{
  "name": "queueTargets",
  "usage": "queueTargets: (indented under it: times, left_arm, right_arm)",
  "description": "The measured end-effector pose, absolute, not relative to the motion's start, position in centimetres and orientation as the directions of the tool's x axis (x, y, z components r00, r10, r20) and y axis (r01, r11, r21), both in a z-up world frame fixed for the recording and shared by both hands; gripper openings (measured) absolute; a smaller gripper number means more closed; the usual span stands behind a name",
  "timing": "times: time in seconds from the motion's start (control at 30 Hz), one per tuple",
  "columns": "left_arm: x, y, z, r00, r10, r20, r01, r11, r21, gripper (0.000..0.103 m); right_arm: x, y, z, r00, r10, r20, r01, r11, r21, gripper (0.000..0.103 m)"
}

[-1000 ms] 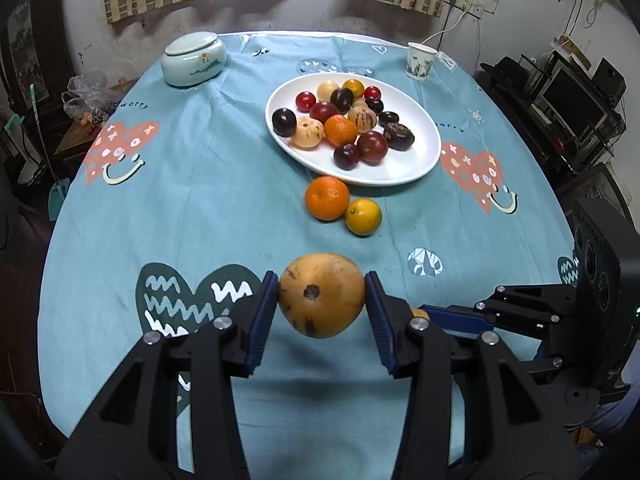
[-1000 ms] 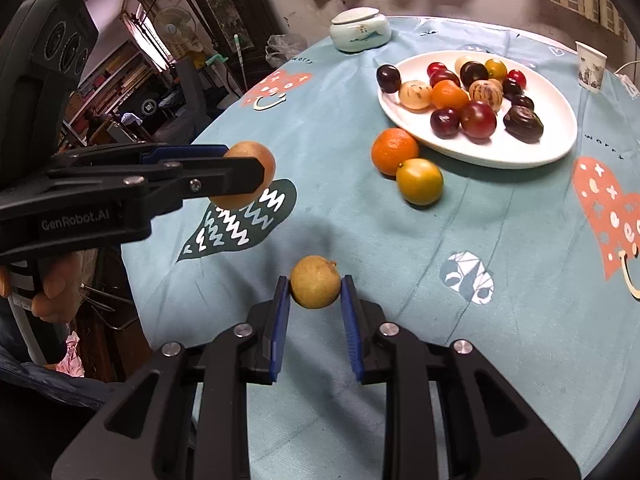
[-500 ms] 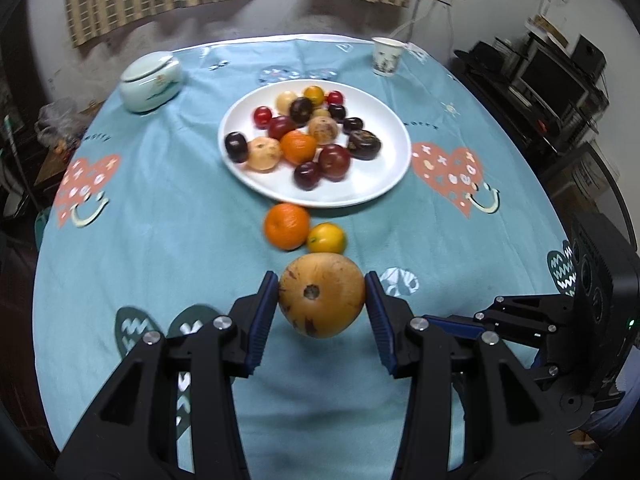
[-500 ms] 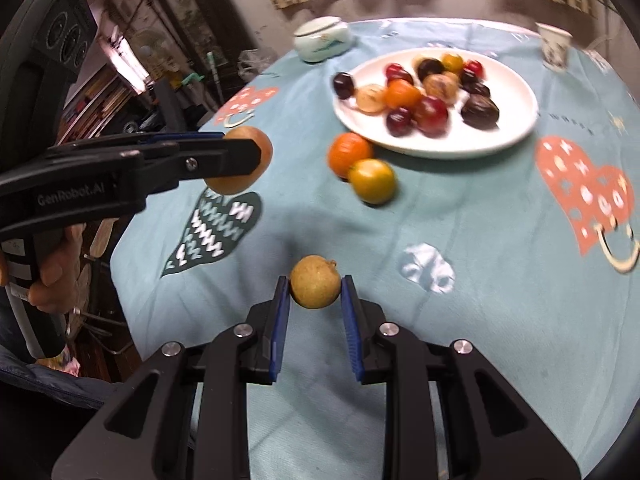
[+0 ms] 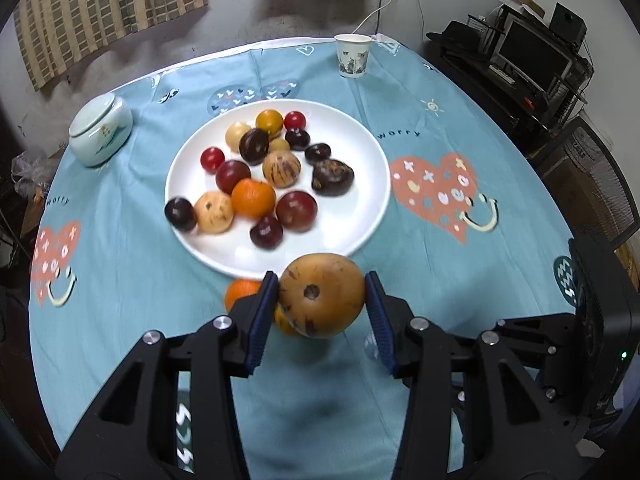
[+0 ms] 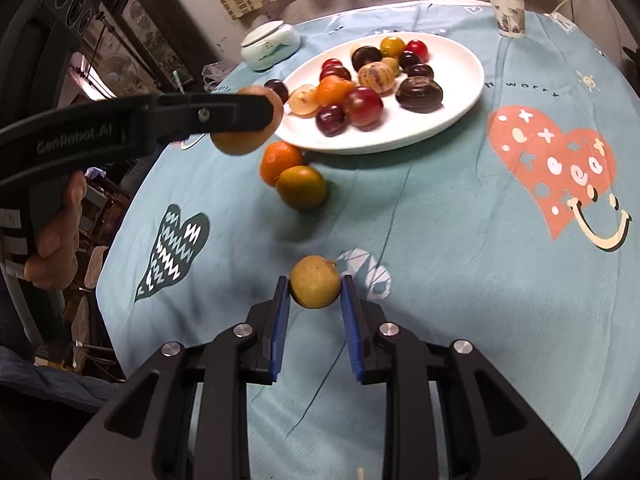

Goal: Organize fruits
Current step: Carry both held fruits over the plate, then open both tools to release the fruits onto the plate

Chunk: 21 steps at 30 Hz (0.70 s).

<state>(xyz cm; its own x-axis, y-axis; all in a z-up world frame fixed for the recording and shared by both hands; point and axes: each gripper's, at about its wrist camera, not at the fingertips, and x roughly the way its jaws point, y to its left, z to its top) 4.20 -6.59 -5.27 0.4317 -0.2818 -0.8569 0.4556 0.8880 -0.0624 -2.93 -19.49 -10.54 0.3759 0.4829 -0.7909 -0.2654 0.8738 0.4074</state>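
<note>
My left gripper [image 5: 322,312] is shut on a large tan-brown round fruit [image 5: 322,294] and holds it in the air just before the near rim of the white plate [image 5: 360,152], which carries several fruits. In the right wrist view this fruit [image 6: 240,140] hangs left of the plate [image 6: 452,100]. My right gripper [image 6: 314,312] is shut on a small yellow-brown fruit [image 6: 315,287], above the tablecloth. An orange [image 6: 280,162] and a yellow-green citrus [image 6: 302,187] lie on the cloth by the plate's near edge.
A round table with a teal patterned cloth [image 5: 440,240]. A pale lidded jar [image 5: 100,130] stands at the far left, a paper cup [image 5: 352,56] at the far edge. Black shelving with electronics [image 5: 528,56] is to the right.
Both grippers moved forward toward the plate with their fruits still held. The left one now sits over the two loose citrus fruits, close to the plate's rim.
</note>
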Motion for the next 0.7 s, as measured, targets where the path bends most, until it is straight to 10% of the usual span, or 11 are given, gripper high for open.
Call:
queueTargets:
  times: [0.7]
  left_arm:
    - [18.9, -6.8, -7.2, 0.452, -0.219, -0.865, 0.296, 0.951, -0.086, 0.054]
  right_arm:
    - [16.5, -20.8, -6.8, 0.551, 0.299, -0.779, -0.242, 0.951, 0.194, 0.031]
